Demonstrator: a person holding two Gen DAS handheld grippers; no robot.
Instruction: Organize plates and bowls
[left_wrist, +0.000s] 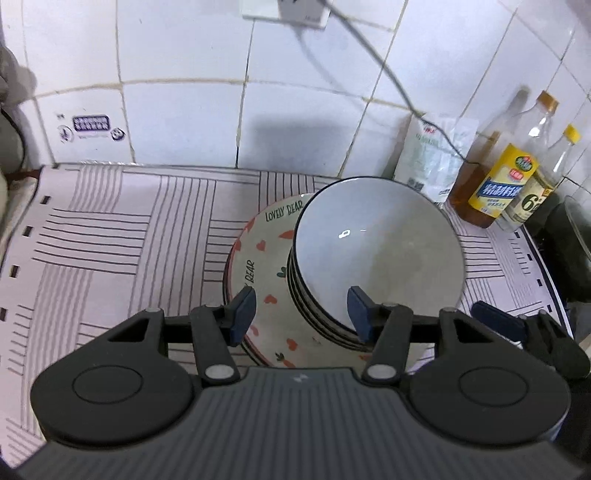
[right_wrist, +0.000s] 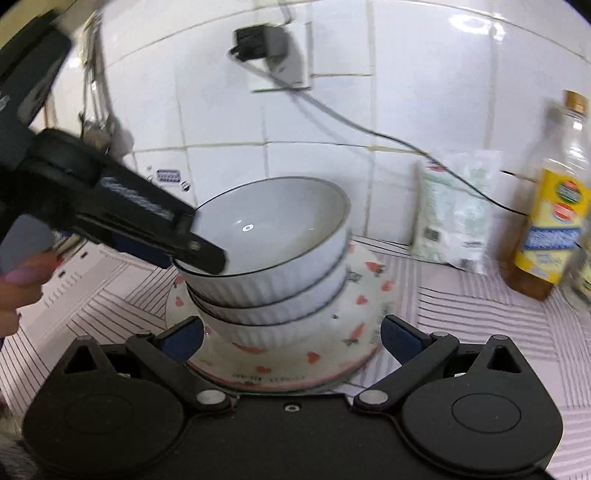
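Three white ribbed bowls with dark rims (left_wrist: 376, 251) (right_wrist: 273, 254) sit nested on a "LOVELY BEAR" plate with red hearts (left_wrist: 258, 266) (right_wrist: 369, 295). The plate lies on the striped mat. My left gripper (left_wrist: 302, 314) (right_wrist: 184, 254) is open and straddles the near rim of the top bowl, one finger inside and one outside over the plate. My right gripper (right_wrist: 291, 336) is open wide at the plate's near edge, its pads apart from the plate. In the left wrist view one of its fingers (left_wrist: 498, 319) shows to the right of the stack.
Oil and vinegar bottles (left_wrist: 498, 177) (right_wrist: 554, 214) and a white bag (left_wrist: 428, 155) (right_wrist: 454, 214) stand against the tiled wall at the right. A cable runs down from the wall socket (right_wrist: 273, 48). The striped mat (left_wrist: 110, 240) stretches left. A person's hand (right_wrist: 18, 288) holds the left gripper.
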